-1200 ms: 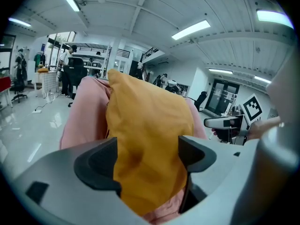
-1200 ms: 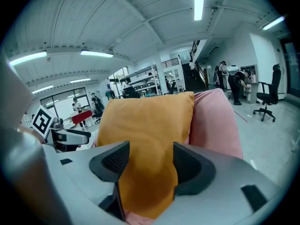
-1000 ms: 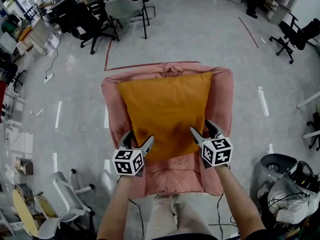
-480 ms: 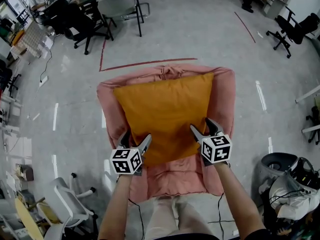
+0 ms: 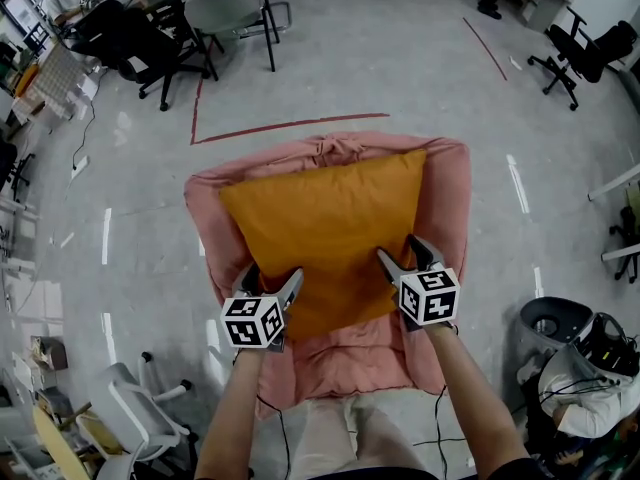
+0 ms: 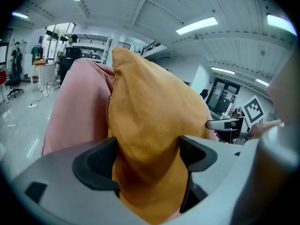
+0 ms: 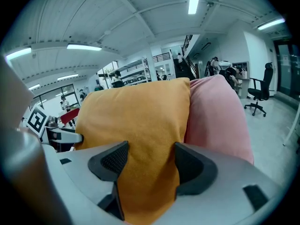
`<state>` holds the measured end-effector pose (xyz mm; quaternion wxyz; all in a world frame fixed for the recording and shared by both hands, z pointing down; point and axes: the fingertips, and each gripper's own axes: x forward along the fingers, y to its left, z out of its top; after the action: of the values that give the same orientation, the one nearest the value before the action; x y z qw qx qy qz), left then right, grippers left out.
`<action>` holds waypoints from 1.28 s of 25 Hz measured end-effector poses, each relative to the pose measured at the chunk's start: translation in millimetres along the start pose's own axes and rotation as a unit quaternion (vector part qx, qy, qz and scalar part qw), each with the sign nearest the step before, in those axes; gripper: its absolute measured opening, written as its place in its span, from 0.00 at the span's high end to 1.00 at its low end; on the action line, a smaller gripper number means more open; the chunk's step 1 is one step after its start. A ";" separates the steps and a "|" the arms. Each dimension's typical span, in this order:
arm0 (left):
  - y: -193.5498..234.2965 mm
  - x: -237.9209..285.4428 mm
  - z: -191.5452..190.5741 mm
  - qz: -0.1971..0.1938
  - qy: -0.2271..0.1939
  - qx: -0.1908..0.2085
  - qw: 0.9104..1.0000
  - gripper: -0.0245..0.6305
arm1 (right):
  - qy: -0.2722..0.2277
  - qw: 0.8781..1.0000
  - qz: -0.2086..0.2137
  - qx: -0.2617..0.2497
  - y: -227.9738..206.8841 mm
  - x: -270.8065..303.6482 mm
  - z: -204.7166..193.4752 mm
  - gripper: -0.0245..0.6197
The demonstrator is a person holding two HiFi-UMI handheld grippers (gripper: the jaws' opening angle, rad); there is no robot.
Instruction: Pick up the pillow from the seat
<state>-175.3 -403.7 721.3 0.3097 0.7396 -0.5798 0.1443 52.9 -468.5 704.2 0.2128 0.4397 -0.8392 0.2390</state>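
Observation:
An orange pillow (image 5: 325, 228) lies on the seat of a pink armchair (image 5: 450, 198). My left gripper (image 5: 273, 273) is at the pillow's near left corner and my right gripper (image 5: 399, 249) at its near right corner. In the left gripper view the orange fabric (image 6: 150, 107) bunches between the black pads of the left gripper (image 6: 147, 156), which is shut on it. The right gripper (image 7: 145, 161) likewise pinches the pillow (image 7: 136, 121), beside the pink armrest (image 7: 215, 116). Each gripper shows in the other's view, beyond the pillow.
Grey floor surrounds the armchair. A red tape line (image 5: 270, 126) runs behind it. Office chairs (image 5: 235, 13) and desks stand at the back left, black chairs (image 5: 580, 53) at the back right. A bin (image 5: 550, 323) stands at right, a white chair (image 5: 130, 393) at lower left.
Both grippers keep their places at the pillow's near corners. The head view has shifted a little, so the chair and pillow sit slightly further left in the picture.

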 end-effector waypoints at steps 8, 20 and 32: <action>7.5 10.1 -0.4 0.002 0.008 -0.003 1.000 0.33 | 0.006 0.999 -0.024 -0.021 -4.5 0.4 -1.4 0.50; 5.5 13.8 -3.0 -0.009 0.004 -0.005 1.000 0.33 | 0.015 1.000 -0.021 -0.006 -18.1 6.3 -8.0 0.49; 9.2 18.0 -4.4 -0.002 0.013 -0.005 1.000 0.33 | 0.034 0.999 -0.001 -0.008 -11.3 17.2 -10.1 0.54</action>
<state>-178.1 -416.0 737.7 0.3215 0.7373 -0.5750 0.1500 55.0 -479.2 724.5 0.2446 0.4301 -0.8332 0.2469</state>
